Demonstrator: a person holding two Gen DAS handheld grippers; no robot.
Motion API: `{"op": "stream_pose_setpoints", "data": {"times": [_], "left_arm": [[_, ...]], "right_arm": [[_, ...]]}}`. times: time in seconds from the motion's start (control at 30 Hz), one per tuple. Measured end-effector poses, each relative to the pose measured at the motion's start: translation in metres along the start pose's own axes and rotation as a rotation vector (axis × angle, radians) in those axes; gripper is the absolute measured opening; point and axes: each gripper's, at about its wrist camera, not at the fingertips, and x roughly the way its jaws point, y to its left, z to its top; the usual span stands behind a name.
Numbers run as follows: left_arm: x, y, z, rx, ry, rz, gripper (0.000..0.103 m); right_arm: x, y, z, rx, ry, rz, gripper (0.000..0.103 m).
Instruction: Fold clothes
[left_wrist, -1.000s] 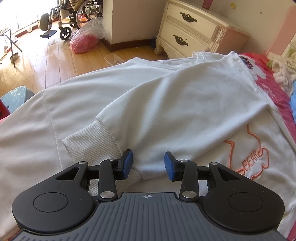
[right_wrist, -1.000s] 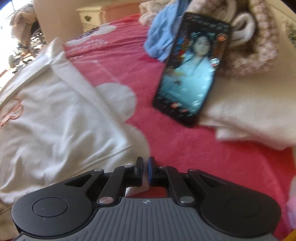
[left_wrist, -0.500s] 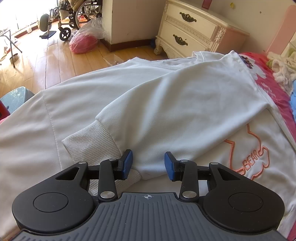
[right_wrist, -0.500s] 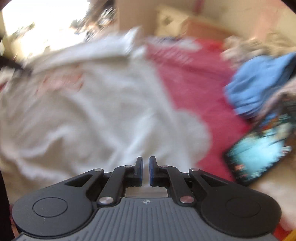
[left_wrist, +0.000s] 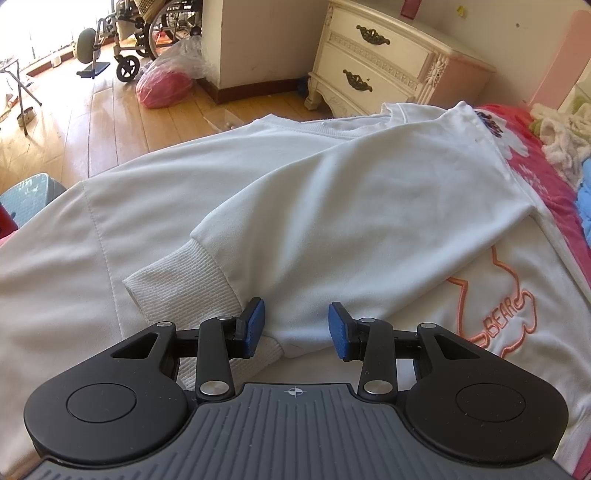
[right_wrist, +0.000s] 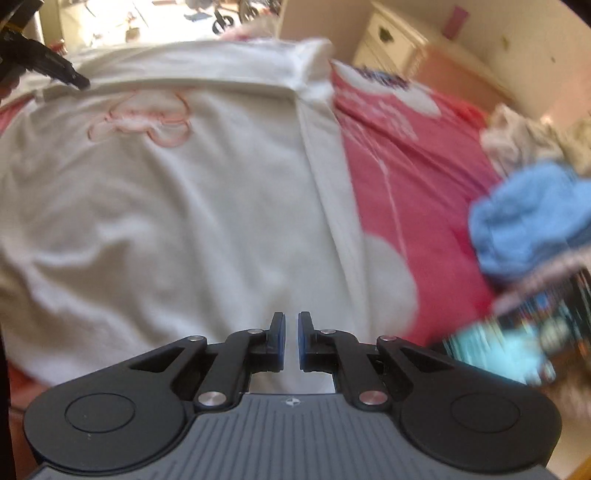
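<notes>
A white sweatshirt (left_wrist: 332, 206) lies spread on the bed, one sleeve folded across its chest. The sleeve's ribbed cuff (left_wrist: 184, 284) ends just ahead of my left gripper (left_wrist: 297, 325). That gripper is open, its blue pads apart on either side of the sleeve's lower edge and not pressing it. An orange bear outline (left_wrist: 506, 317) marks the front. In the right wrist view, which is blurred, the sweatshirt body (right_wrist: 184, 206) fills the left half. My right gripper (right_wrist: 291, 339) hangs over its hem, shut to a narrow slit with nothing between the pads.
A pink bedspread (right_wrist: 406, 166) shows right of the sweatshirt, with a blue cloth (right_wrist: 528, 221) and a lit phone (right_wrist: 517, 343) on it. A cream nightstand (left_wrist: 388, 62), a red bag (left_wrist: 162, 85) and a wheelchair (left_wrist: 140, 40) stand on the wooden floor beyond the bed.
The right gripper has swung left from the phone and pink bedspread to over the sweatshirt, rolling as it went. The left gripper and the sleeve have not moved.
</notes>
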Motion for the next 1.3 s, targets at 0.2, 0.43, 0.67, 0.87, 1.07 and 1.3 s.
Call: {"op": "stream_pose_setpoints", "data": {"times": [0.2,0.43,0.67,0.87,1.07,1.3], "left_arm": [[0.000,0.002,0.000,0.005,-0.001,-0.008,0.038],[0.001,0.000,-0.001,0.021,-0.005,-0.004,0.039],[0.001,-0.002,-0.002,0.029,-0.005,0.004,0.040],[0.001,0.000,-0.002,0.014,-0.001,-0.008,0.041],[0.000,0.005,0.003,-0.026,0.021,-0.033,0.041],[-0.012,0.011,0.006,-0.041,-0.004,-0.070,0.041]], "right_arm": [[0.018,-0.018,-0.017,0.109,0.064,-0.057,0.007],[-0.009,-0.028,0.010,0.202,-0.087,-0.008,0.008],[0.021,-0.052,0.101,0.300,-0.231,0.093,0.008],[0.057,-0.083,0.186,0.353,-0.292,0.149,0.009],[0.112,-0.108,0.250,0.438,-0.265,0.207,0.020],[0.135,-0.116,0.278,0.500,-0.262,0.246,0.021]]}}
